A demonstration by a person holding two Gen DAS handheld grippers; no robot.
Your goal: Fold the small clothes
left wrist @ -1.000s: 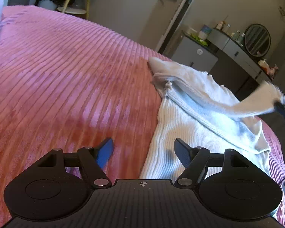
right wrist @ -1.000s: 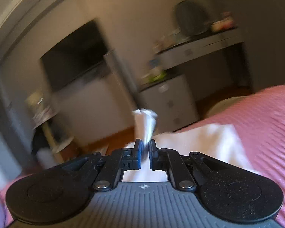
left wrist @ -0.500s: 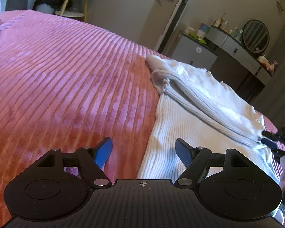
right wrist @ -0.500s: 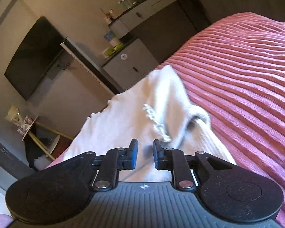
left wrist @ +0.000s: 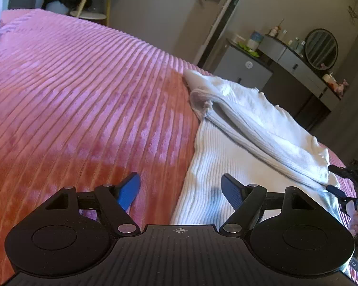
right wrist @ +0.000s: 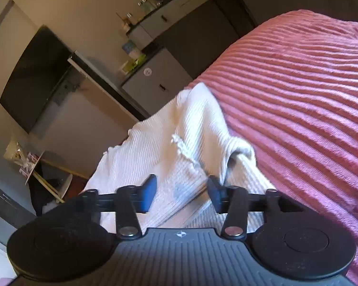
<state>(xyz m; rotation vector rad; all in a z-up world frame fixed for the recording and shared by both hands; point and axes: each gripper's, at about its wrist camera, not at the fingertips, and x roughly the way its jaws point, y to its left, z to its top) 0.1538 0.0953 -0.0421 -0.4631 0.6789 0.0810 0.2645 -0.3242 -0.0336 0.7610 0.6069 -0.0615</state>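
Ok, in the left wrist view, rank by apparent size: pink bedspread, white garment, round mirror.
1. Pink bedspread, fills most of the frame.
2. White garment.
3. Round mirror, though it stands far back, so its smallness is partly distance.

1 white garment (left wrist: 229, 143) on 1 pink bedspread (left wrist: 83, 100). 2 grippers: left (left wrist: 181, 188), right (right wrist: 181, 190). 1 round mirror (left wrist: 321, 48), 1 TV (right wrist: 33, 76), 1 small fridge (left wrist: 243, 71), 1 dresser (left wrist: 305, 71), 1 side table (left wrist: 93, 0).
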